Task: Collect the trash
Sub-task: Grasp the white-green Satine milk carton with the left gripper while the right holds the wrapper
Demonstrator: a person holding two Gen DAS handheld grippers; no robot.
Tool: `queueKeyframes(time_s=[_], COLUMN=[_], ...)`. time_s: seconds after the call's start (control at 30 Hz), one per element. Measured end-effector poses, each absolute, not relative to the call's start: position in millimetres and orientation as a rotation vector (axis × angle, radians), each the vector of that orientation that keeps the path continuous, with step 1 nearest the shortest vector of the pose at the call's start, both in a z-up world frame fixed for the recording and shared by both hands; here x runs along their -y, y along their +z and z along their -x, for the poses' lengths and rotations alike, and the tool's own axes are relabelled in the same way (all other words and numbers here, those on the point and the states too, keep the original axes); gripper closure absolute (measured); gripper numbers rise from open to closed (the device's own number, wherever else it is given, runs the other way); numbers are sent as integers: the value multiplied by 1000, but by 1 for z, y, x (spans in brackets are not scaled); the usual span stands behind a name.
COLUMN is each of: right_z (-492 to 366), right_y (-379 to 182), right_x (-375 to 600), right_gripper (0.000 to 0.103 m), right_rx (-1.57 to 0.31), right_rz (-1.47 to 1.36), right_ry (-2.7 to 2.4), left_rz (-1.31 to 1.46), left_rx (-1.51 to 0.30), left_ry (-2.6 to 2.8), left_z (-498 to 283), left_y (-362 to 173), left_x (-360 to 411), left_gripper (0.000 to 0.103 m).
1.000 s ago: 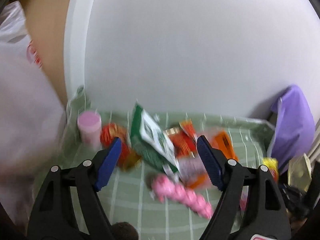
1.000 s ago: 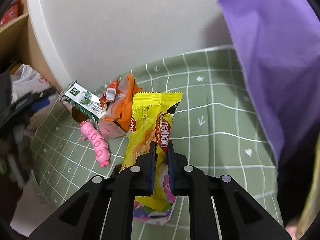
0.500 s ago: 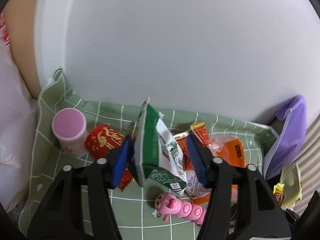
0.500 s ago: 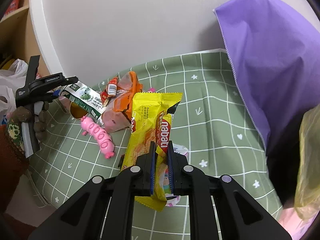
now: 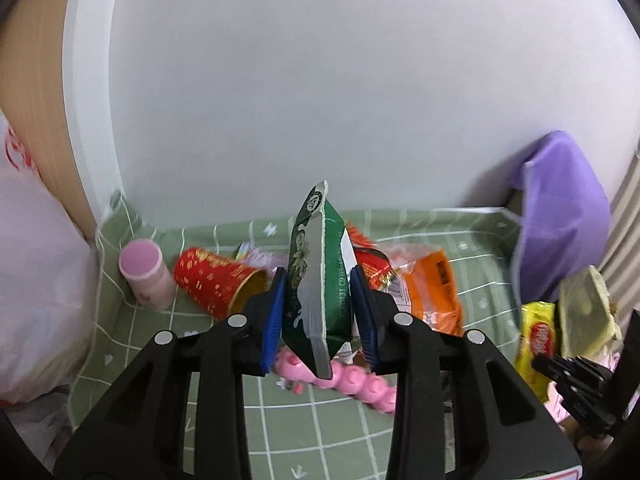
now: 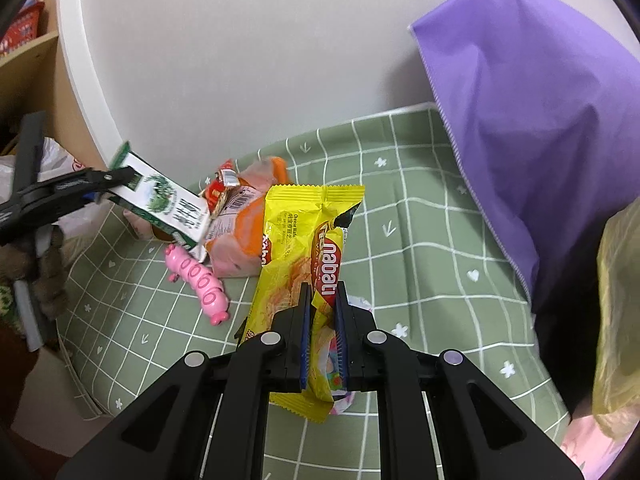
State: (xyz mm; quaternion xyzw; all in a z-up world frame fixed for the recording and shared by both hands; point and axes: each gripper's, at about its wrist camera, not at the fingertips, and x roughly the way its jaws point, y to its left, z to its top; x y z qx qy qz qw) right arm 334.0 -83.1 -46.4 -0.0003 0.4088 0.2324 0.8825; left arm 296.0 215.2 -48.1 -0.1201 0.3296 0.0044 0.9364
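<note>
My left gripper [image 5: 320, 316] is shut on a green and white carton [image 5: 318, 280] and holds it upright above the green checked cloth [image 5: 280, 420]. The carton also shows in the right wrist view [image 6: 164, 200], gripped by the left gripper [image 6: 100, 188]. My right gripper [image 6: 322, 328] is shut on a yellow wafer wrapper [image 6: 308, 248], held just above the cloth [image 6: 420, 280]. An orange wrapper [image 6: 244, 232], a red wrapper [image 6: 218, 190] and a pink caterpillar toy [image 6: 198, 278] lie on the cloth. A red paper cup [image 5: 216, 280] lies on its side.
A pink-lidded bottle [image 5: 142, 270] stands at the cloth's left corner. A purple bag [image 6: 540, 128] hangs at the right, a yellowish bag [image 6: 620, 320] at the far right. A white plastic bag [image 5: 36, 280] sits left. A white wall [image 5: 320, 80] closes the back.
My left gripper closed on the green carton and lifted it off the pile. My right gripper keeps hold of the yellow wrapper and has barely moved.
</note>
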Motion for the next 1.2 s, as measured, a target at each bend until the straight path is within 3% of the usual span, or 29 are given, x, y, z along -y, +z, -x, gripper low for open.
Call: queueKeyframes(time_s=[0.4, 0.47, 0.5, 0.73, 0.83, 0.9, 1.2], right_z=[-327, -327, -327, -331, -326, -325, -344], right_y=[15, 20, 22, 14, 8, -1, -33], right_x=[100, 106, 110, 131, 132, 133, 117], right_gripper=[91, 91, 91, 91, 91, 91, 91], right_rx=[-680, -664, -657, -694, -701, -729, -812], right_rz=[69, 74, 75, 19, 41, 33, 48], right_ry=[441, 429, 423, 413, 419, 425, 479], left_rz=[56, 67, 77, 114, 214, 259, 449], left_rx=[-470, -473, -476, -564, -651, -682, -840], left_ry=[-74, -99, -112, -131, -123, -102, 101], left_z=[-269, -271, -272, -291, -290, -277, -195], left_y=[35, 38, 38, 17, -11, -33, -106], left_x=[-153, -149, -148, -146, -161, -171, -192], left_gripper=[76, 86, 102, 101, 88, 67, 48])
